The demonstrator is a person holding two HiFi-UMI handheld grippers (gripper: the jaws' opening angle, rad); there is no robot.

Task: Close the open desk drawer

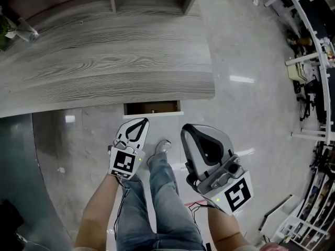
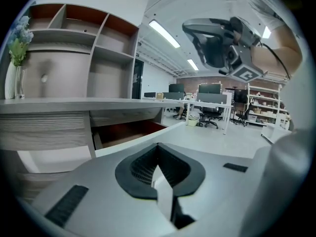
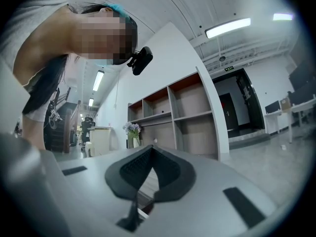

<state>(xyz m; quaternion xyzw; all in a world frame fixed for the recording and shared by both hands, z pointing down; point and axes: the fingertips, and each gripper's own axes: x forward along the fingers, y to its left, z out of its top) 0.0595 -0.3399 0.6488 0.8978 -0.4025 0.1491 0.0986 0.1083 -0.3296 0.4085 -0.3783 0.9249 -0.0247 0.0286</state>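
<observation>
Under the near edge of the wood-grain surface (image 1: pixel 104 61), the desk drawer (image 1: pixel 152 107) juts out open, so we judge that none of the closing is done yet. Our left gripper (image 1: pixel 141 122) hangs just near of the drawer front. Our right gripper (image 1: pixel 186 130) hangs further right. Both have their fingers pressed together on nothing and neither appears to touch the drawer, so the whole push is left.

Left tool (image 1: pixel 142 121) and right tool (image 1: pixel 184 130) hover low, jaws pressed together.

drawer (image 1: pixel 152 107) | open | brown inside | under desk (image 1: pixel 104 67) edge
</observation>
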